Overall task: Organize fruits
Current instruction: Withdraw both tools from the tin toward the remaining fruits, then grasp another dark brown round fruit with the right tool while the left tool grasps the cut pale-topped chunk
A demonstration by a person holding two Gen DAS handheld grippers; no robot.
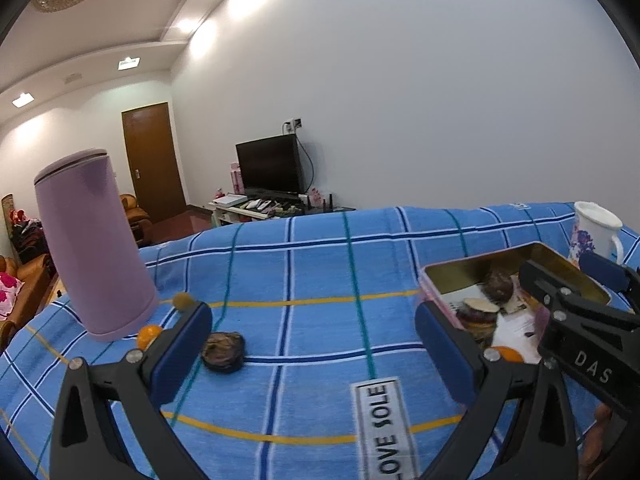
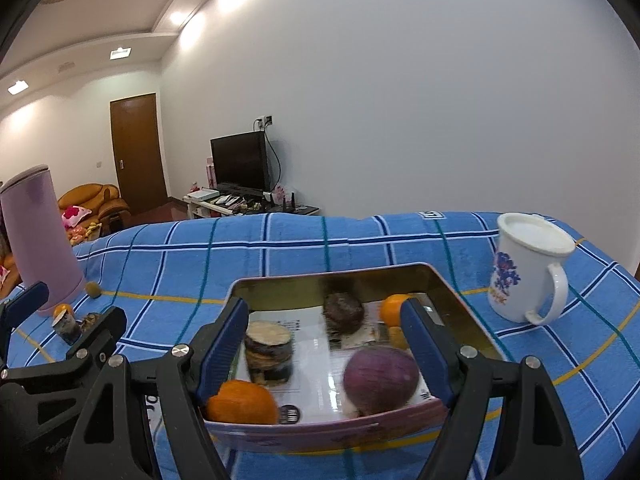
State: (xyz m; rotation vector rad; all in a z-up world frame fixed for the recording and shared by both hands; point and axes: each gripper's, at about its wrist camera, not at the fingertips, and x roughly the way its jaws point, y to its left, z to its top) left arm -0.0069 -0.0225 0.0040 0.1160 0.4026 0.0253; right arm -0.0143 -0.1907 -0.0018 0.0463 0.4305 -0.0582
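Both tongs gape wide, holding nothing: left gripper (image 1: 314, 336) over the cloth, right gripper (image 2: 322, 344) over the tin (image 2: 452, 288). Dark fruit (image 1: 223, 351) lies loose near the left fingers. Advice: centre over it, close gently, carry to tin. Cloth label (image 1: 384, 428) reads "LOVE SOLE"; gripper marked "DAS".

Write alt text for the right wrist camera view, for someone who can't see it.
An open right gripper hovers over a shallow tin tray holding oranges, a purple onion and dark round fruits, on a blue checked cloth. A white mug stands at right.
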